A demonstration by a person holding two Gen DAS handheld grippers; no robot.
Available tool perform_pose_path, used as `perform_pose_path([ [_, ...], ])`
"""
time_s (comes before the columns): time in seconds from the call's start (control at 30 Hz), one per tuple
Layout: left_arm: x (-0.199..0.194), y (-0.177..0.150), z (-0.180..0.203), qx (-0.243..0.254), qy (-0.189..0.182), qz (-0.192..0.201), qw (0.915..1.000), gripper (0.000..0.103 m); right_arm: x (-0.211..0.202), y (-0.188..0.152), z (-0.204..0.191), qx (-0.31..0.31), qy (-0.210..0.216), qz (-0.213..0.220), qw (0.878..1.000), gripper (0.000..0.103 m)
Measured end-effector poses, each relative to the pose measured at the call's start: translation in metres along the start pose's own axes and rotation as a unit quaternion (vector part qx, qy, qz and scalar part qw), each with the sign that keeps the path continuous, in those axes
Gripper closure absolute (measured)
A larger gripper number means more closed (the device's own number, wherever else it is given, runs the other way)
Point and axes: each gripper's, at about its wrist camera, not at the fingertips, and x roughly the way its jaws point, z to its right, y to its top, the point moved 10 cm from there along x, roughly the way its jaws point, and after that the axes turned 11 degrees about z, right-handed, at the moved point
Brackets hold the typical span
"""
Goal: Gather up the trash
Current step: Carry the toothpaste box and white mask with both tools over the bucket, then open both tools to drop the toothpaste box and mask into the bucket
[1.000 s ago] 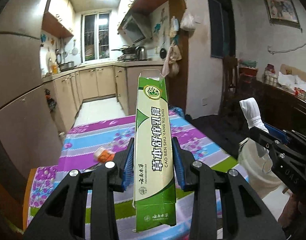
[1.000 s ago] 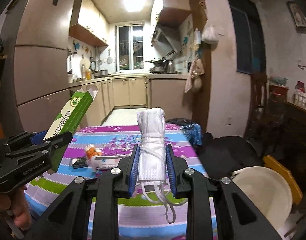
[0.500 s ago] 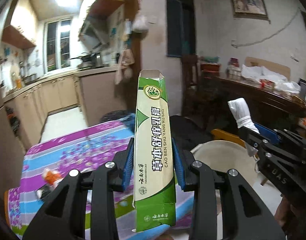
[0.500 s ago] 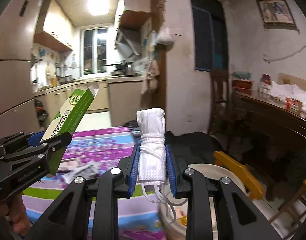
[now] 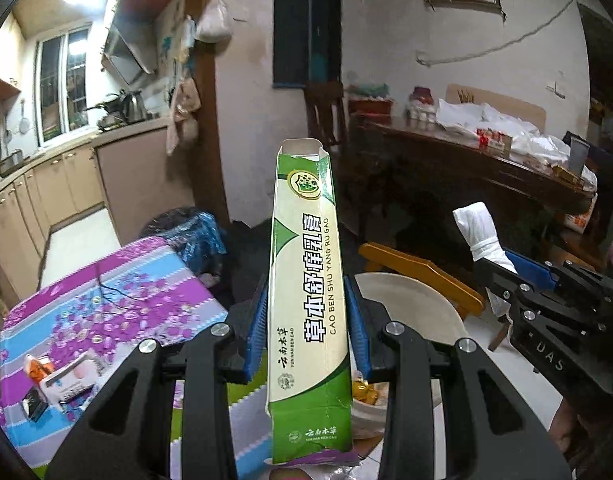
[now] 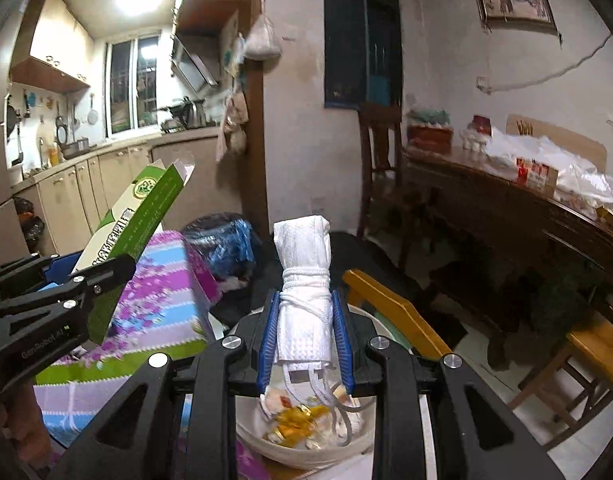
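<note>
My left gripper is shut on a tall green and cream toothpaste box, held upright, its top flap open. My right gripper is shut on a rolled white face mask tied with its own straps, loops hanging below. Right under the mask stands a white bin with yellow wrappers and scraps inside; in the left wrist view the bin shows behind the box. Each gripper appears in the other's view: the right gripper with the mask, the left gripper with the box.
A table with a purple, blue and green cloth lies at left, with small packets on it. A yellow wooden chair stands behind the bin. A dark sideboard with bags lines the right wall. A dark blue bag lies past the table.
Both grippers have swung to the right, away from the table and kitchen, bringing the bin and the sideboard into view. The box and the mask stay gripped as before.
</note>
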Motion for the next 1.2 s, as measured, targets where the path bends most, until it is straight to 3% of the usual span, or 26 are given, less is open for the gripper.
perform_pose_path([
  [0.17, 0.028, -0.017, 0.022, 0.003, -0.035, -0.049, 0.9982, 0.069, 0.034, -0.015, 0.019, 0.016, 0.008, -0.058, 0.998, 0.076],
  [0.27, 0.048, -0.031, 0.032, -0.005, -0.066, -0.100, 0.9927, 0.069, 0.054, -0.030, 0.029, 0.028, 0.018, -0.099, 0.995, 0.076],
  [0.53, 0.094, -0.069, 0.053, -0.008, -0.109, -0.218, 0.9698, 0.069, 0.099, -0.070, 0.053, 0.039, 0.024, -0.181, 0.982, 0.076],
  [0.83, 0.110, -0.088, 0.061, 0.000, -0.088, -0.251, 0.9641, 0.069, 0.119, -0.099, 0.049, 0.060, 0.020, -0.212, 0.975, 0.076],
  [1.2, 0.115, -0.087, 0.057, 0.004, -0.076, -0.250, 0.9653, 0.069, 0.123, -0.105, 0.047, 0.071, 0.019, -0.215, 0.974, 0.076],
])
